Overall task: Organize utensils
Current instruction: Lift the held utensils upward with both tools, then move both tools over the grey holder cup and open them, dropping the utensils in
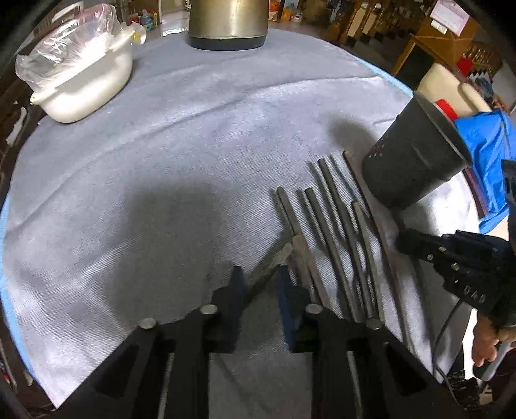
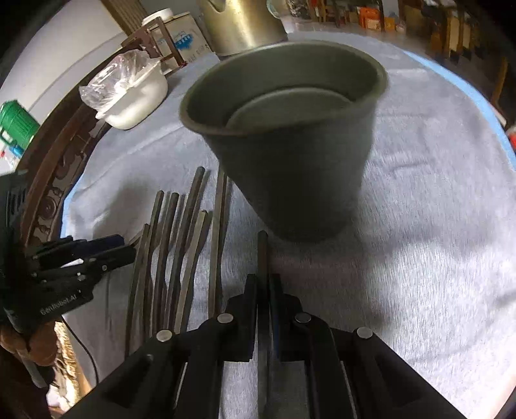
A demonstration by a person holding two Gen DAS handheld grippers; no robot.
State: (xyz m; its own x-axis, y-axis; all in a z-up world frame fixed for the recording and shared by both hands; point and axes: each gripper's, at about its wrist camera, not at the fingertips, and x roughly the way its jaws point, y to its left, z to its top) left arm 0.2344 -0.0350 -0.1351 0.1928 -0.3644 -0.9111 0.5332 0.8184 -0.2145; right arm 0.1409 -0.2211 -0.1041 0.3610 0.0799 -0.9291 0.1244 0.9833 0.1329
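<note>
Several dark metal utensils [image 1: 335, 232] lie side by side on the grey cloth, handles pointing away; they also show in the right wrist view [image 2: 180, 245]. A dark grey holder cup [image 1: 412, 154] stands right of them, its open mouth seen in the right wrist view [image 2: 283, 135]. My left gripper [image 1: 259, 277] has its jaws around one utensil handle [image 1: 274, 261] at the left of the row, with a small gap. My right gripper [image 2: 263, 283] is shut on one utensil [image 2: 262, 254], held just in front of the cup's base.
A white tub [image 1: 87, 83] with a plastic bag sits at the far left of the cloth-covered round table [image 1: 161, 145]. A metal pot [image 1: 227, 22] stands at the back. The table's blue edge [image 2: 464, 96] curves on the right.
</note>
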